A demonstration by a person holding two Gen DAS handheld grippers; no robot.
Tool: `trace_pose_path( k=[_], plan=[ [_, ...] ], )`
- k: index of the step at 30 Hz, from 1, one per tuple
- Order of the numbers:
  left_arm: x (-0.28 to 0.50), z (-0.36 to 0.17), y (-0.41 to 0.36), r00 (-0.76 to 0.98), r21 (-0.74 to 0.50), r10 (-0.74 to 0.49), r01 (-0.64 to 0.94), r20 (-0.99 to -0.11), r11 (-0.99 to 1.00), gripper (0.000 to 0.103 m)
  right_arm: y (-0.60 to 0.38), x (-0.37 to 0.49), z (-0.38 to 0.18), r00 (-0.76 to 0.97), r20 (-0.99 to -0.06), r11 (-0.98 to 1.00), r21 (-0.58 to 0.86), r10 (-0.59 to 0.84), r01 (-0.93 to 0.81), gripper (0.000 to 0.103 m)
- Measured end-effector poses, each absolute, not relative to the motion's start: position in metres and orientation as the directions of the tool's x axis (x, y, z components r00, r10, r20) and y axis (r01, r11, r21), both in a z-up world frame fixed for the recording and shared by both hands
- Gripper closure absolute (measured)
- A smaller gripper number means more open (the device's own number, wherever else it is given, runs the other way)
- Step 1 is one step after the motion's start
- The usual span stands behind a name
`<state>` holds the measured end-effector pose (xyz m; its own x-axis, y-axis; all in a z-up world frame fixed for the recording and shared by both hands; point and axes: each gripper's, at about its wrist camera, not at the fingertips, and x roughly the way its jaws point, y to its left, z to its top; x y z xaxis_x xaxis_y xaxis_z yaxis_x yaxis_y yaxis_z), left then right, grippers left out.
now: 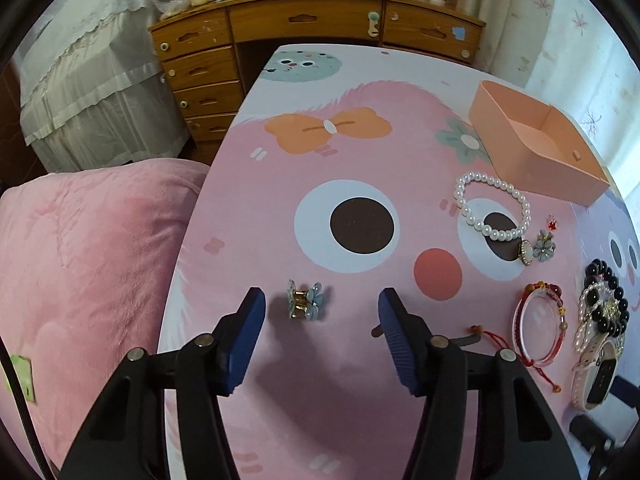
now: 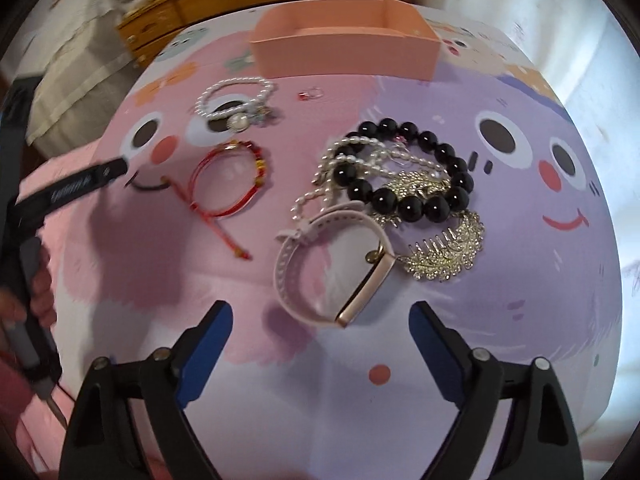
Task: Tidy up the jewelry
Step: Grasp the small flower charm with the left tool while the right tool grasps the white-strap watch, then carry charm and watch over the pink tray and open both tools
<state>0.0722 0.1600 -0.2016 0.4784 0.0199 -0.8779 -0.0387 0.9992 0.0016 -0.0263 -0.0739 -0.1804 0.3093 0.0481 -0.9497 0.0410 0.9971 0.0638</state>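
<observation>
The left gripper (image 1: 322, 306) points forward and down over the cartoon-print table mat (image 1: 360, 152), its blue fingers (image 1: 248, 340) spread wide and holding nothing; a small blue flower hair claw (image 1: 306, 300) lies on the mat between their tips, touching neither. The right gripper (image 2: 320, 328) is angled the same way, also wide open and empty, with the pink smartwatch (image 2: 332, 264) lying just beyond its tips. Behind the watch, a black bead bracelet (image 2: 408, 172), a pearl strand (image 2: 352, 160) and a silver rhinestone leaf comb (image 2: 444, 248) are piled together. A red cord bracelet (image 2: 230, 182) sits apart to their left, and a pearl bracelet (image 1: 492, 210) lies near the pink box (image 1: 536, 140). The blurred thing beside it may be a ring.
</observation>
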Motion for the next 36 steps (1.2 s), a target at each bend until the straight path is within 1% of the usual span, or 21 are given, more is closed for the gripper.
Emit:
trace_pose_path(
  k=[2,4,5,6,7,8,11,12,13,14,18,22,25,28,36],
  plan=[
    [0.074,-0.203,0.162,0.475,-0.005,0.004,-0.018,-0.88,1.0,0.07,-0.075,-0.022,-0.182,0.31,-0.95,0.996,0.053,0.027,0.074,0.02],
    [0.075,-0.203,0.163,0.475,-0.011,-0.007,-0.007,-0.88,1.0,0.076,-0.075,-0.016,-0.183,0.311,-0.95,0.995,0.051,0.022,0.087,0.028],
    [0.076,-0.203,0.165,0.477,-0.02,-0.016,-0.003,-0.879,1.0,0.08,-0.074,-0.014,-0.185,0.309,-0.951,0.995,0.045,0.015,0.09,0.029],
    [0.076,-0.203,0.165,0.479,-0.021,-0.017,-0.003,-0.878,1.0,0.081,-0.073,-0.014,-0.186,0.307,-0.951,0.995,0.04,0.01,0.091,0.034],
    [0.077,-0.203,0.165,0.481,-0.022,-0.018,-0.003,-0.877,1.0,0.085,-0.072,-0.013,-0.187,0.303,-0.953,0.995,0.036,0.007,0.093,0.039],
    [0.078,-0.204,0.166,0.483,-0.027,-0.023,-0.002,-0.876,1.0,0.085,-0.071,-0.01,-0.187,0.299,-0.954,0.995,0.031,0.0,0.099,0.041],
    [0.077,-0.203,0.166,0.483,-0.03,-0.029,0.006,-0.875,1.0,0.085,-0.074,-0.008,-0.185,0.303,-0.953,0.991,0.039,0.0,0.125,0.051],
    [0.078,-0.203,0.167,0.482,-0.031,-0.03,0.007,-0.876,1.0,0.085,-0.075,-0.007,-0.184,0.306,-0.952,0.991,0.044,0.002,0.13,0.057],
    [0.078,-0.203,0.167,0.48,-0.032,-0.032,0.008,-0.877,0.999,0.085,-0.077,-0.007,-0.184,0.307,-0.952,0.989,0.05,0.006,0.136,0.062],
    [0.078,-0.202,0.167,0.481,-0.032,-0.032,0.008,-0.876,0.999,0.085,-0.079,-0.007,-0.183,0.307,-0.952,0.988,0.058,0.012,0.142,0.064],
    [0.08,-0.19,0.163,0.506,-0.03,-0.034,0.017,-0.862,0.999,0.086,-0.083,-0.006,-0.181,0.305,-0.952,0.988,0.075,0.029,0.139,0.077],
    [0.081,-0.173,0.154,0.535,-0.028,-0.05,0.05,-0.843,0.998,0.086,-0.087,-0.007,-0.178,0.302,-0.951,0.986,0.106,0.064,0.126,0.081],
    [0.085,-0.158,0.145,0.549,-0.04,-0.072,0.071,-0.833,0.997,0.085,-0.091,-0.006,-0.17,0.318,-0.944,0.984,0.132,0.088,0.121,0.081],
    [0.091,-0.14,0.134,0.565,-0.065,-0.105,0.09,-0.819,0.994,0.085,-0.096,0.0,-0.158,0.352,-0.93,0.98,0.16,0.109,0.121,0.081],
    [0.112,-0.106,0.092,0.603,-0.058,-0.131,0.14,-0.787,0.988,0.085,-0.119,0.042,-0.121,0.487,-0.861,0.976,0.206,0.145,0.073,0.081]
  ],
)
